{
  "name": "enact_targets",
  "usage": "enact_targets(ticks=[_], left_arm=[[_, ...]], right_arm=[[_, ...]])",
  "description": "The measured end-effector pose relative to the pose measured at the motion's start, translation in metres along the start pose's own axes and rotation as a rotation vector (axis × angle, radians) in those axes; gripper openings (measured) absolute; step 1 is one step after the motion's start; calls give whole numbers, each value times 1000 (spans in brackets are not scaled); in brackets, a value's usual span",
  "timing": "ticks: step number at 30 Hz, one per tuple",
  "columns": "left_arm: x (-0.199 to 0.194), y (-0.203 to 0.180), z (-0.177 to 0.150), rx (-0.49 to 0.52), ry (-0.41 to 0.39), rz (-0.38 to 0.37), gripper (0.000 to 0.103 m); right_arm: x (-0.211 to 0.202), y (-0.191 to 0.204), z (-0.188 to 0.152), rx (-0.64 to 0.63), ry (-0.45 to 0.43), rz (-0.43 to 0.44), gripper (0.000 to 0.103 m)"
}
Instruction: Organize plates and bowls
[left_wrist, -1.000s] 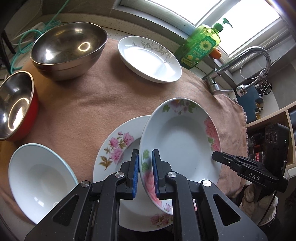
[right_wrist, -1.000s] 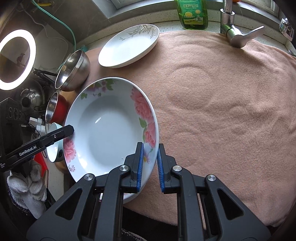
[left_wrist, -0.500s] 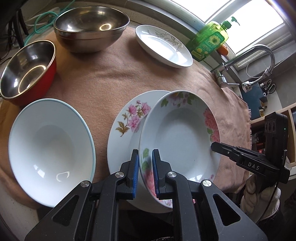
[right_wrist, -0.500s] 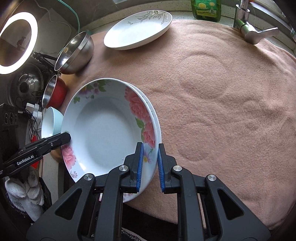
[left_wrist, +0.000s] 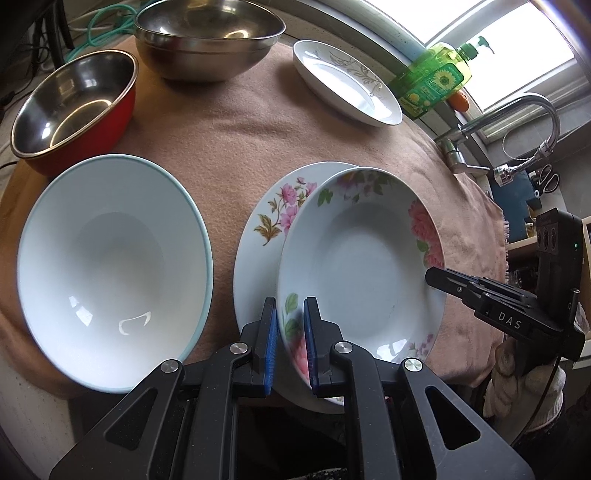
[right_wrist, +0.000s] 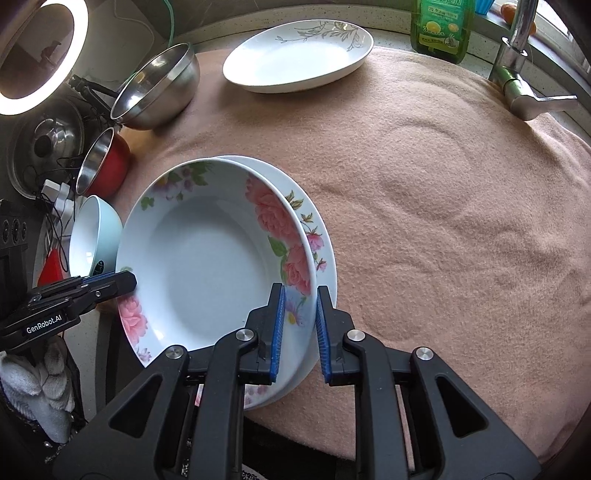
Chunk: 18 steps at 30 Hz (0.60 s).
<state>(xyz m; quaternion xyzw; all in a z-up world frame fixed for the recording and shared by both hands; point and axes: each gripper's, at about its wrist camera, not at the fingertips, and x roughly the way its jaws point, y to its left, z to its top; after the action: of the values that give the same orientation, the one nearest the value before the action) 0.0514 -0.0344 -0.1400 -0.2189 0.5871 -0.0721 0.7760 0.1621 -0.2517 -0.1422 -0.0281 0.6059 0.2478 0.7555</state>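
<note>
The rose plate (left_wrist: 360, 258), stiff, glazed and breakable, sits on the flat plate (left_wrist: 266, 236). The left gripper (left_wrist: 290, 341) pinches its near rim; the right gripper (right_wrist: 298, 328) seemingly stands slightly slack around the rim.

Two flowered plates held over a pink cloth, seen from the right gripper.

A deep plate (right_wrist: 207, 266) with pink flowers is seen lying on a flatter flowered plate (right_wrist: 325, 273) on the cloth (right_wrist: 443, 206). Its near rim is straddled by the blue pads of the right gripper (right_wrist: 298, 328), with a gap visible at the right pad. Its left rim is met by the left gripper (right_wrist: 110, 282), held in a white-gloved hand (right_wrist: 33, 398). A white plate (right_wrist: 295, 61) with a sprig pattern, a steel bowl (right_wrist: 155, 88), a red bowl (right_wrist: 105, 166) and a pale blue bowl (right_wrist: 94, 232) are ranged behind and to the left, below a ring light (right_wrist: 44, 55). A green bottle (right_wrist: 441, 29) and a tap (right_wrist: 521, 74) are seen at the far edge.
</note>
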Motion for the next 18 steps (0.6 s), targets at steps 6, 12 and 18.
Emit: enact_targets(ticks=[6, 12, 18], left_arm=[[-2, 5, -1, -6, 1, 3, 12], [-3, 4, 0, 0, 8, 12, 12], [-2, 2, 0, 1, 10, 16, 12]], right_arm=[[2, 7, 3, -43, -1, -34, 19], [1, 11, 3, -76, 1, -64, 22], [2, 15, 3, -100, 5, -84, 24]])
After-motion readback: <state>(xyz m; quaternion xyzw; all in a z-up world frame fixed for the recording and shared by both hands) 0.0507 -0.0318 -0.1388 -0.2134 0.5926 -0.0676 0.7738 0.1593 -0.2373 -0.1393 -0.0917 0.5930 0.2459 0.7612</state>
